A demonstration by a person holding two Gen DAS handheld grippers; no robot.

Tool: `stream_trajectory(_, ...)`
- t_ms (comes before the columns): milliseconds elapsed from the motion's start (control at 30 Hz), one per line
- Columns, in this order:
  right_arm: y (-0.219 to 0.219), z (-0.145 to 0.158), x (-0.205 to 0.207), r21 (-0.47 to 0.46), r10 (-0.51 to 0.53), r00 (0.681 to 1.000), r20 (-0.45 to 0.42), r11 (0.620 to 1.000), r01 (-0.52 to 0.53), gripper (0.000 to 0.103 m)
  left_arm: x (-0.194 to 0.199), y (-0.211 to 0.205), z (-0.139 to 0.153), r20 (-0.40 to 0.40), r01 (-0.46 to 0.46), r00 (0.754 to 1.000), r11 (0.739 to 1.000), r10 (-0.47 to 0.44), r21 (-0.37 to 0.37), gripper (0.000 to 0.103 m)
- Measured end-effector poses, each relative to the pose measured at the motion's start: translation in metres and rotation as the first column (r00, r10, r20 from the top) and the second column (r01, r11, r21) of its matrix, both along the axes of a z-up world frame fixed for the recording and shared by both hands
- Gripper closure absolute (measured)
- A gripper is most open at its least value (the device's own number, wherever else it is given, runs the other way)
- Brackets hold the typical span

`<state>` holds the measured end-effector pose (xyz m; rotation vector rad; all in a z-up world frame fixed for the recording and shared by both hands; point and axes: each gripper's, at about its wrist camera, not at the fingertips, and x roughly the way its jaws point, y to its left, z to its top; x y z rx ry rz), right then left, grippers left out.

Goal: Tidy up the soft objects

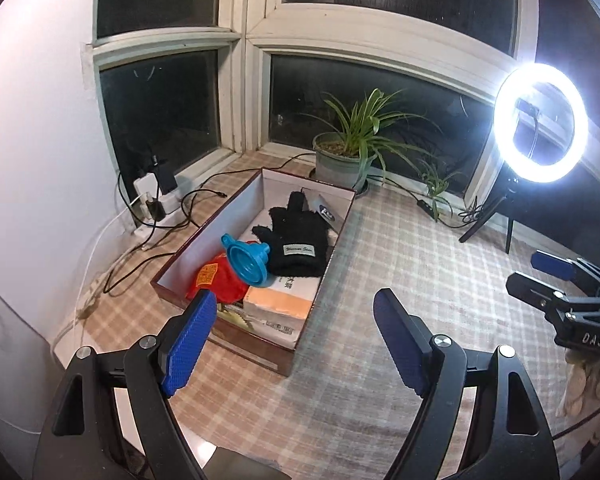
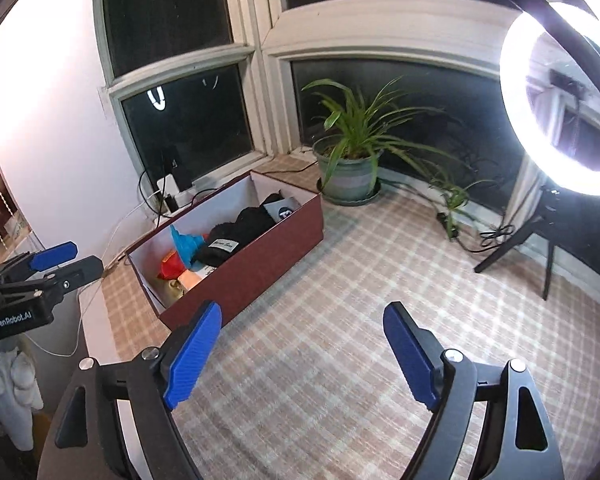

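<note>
The soft things already lie in the open box (image 1: pixel 260 208) at the far left of the table (image 1: pixel 400 248): a black glove (image 1: pixel 296 240) across its middle, a red pouch (image 1: pixel 216 276) at the near end, and a blue funnel (image 1: pixel 246 258) resting between them on the pouch's edge. Both grippers hang over bare checked cloth, well apart from the box. The left gripper (image 1: pixel 296 340) stands wide open with nothing between its pads, and so does the right gripper (image 2: pixel 304 354).

No loose soft thing shows on the table, so the packing looks finished or nearly so; any next move calls for first finding another item.

The left view looks down into the box and shows an orange packet (image 1: pixel 278 302) under the glove; the right view mostly shows the box's near wall.
</note>
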<state>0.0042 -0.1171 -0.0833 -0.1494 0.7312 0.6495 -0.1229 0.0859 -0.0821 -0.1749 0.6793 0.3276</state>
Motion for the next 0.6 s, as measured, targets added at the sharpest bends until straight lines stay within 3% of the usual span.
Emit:
stream_trajectory(133, -0.011, 0.007, -0.007, 0.017, -0.016, 0.999, 0.027, 1.0, 0.016, 0.016, -0.004, -0.004, 0.004, 0.015, -0.009, 1.0, 1.0, 0.009, -0.014, 0.022)
stream_trajectory(600, -0.016, 0.008, -0.008, 0.005, -0.02, 0.999, 0.045, 1.0, 0.02, 0.016, -0.003, -0.014, 0.007, 0.012, 0.002, 1.0, 1.0, -0.002, 0.004, 0.022)
